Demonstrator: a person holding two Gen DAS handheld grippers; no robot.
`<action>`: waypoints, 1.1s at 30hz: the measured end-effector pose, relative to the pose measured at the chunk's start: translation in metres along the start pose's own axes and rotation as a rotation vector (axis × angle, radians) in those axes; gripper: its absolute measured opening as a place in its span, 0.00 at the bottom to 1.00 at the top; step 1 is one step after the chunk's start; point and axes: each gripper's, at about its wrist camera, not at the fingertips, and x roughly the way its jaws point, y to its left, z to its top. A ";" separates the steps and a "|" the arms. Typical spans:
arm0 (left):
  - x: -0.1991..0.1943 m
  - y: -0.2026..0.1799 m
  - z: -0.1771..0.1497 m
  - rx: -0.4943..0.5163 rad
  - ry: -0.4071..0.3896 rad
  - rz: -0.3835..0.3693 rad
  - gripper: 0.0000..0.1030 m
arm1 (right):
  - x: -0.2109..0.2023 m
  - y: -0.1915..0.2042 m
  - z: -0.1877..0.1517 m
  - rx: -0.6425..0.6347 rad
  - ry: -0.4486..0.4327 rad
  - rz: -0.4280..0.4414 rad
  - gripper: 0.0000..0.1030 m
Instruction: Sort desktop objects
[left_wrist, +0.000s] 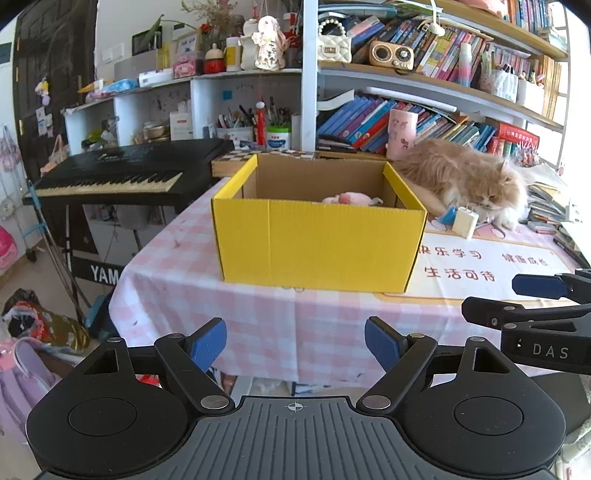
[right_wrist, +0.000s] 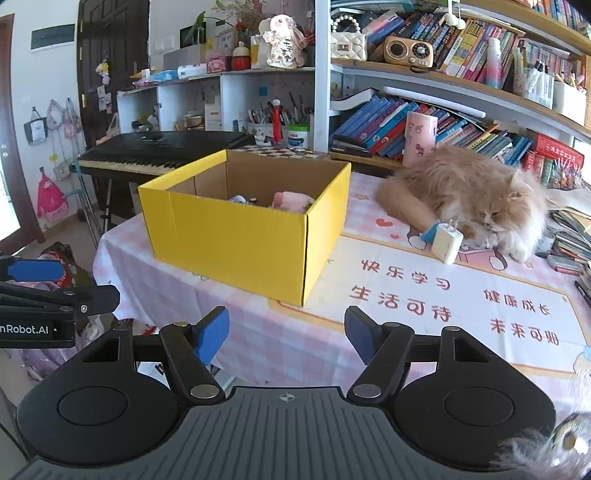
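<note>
A yellow cardboard box stands open on the pink checked tablecloth; it also shows in the right wrist view. A pink plush item lies inside it. A white charger plug and a small blue item lie to the box's right, by the cat; they show in the right wrist view too. My left gripper is open and empty in front of the box. My right gripper is open and empty near the table's front edge.
An orange long-haired cat lies on the table to the right of the box. A printed desk mat covers the right side. A black keyboard stands to the left. Bookshelves rise behind, and stacked books lie at the far right.
</note>
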 end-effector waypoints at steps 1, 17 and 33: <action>-0.001 0.000 -0.002 -0.001 0.003 0.001 0.82 | -0.001 0.001 -0.002 0.001 0.002 -0.004 0.66; -0.003 -0.003 -0.022 0.016 0.065 -0.037 0.83 | -0.011 0.022 -0.021 -0.059 0.036 -0.015 0.71; 0.013 -0.020 -0.024 0.048 0.111 -0.113 0.83 | -0.012 0.008 -0.031 -0.026 0.088 -0.070 0.72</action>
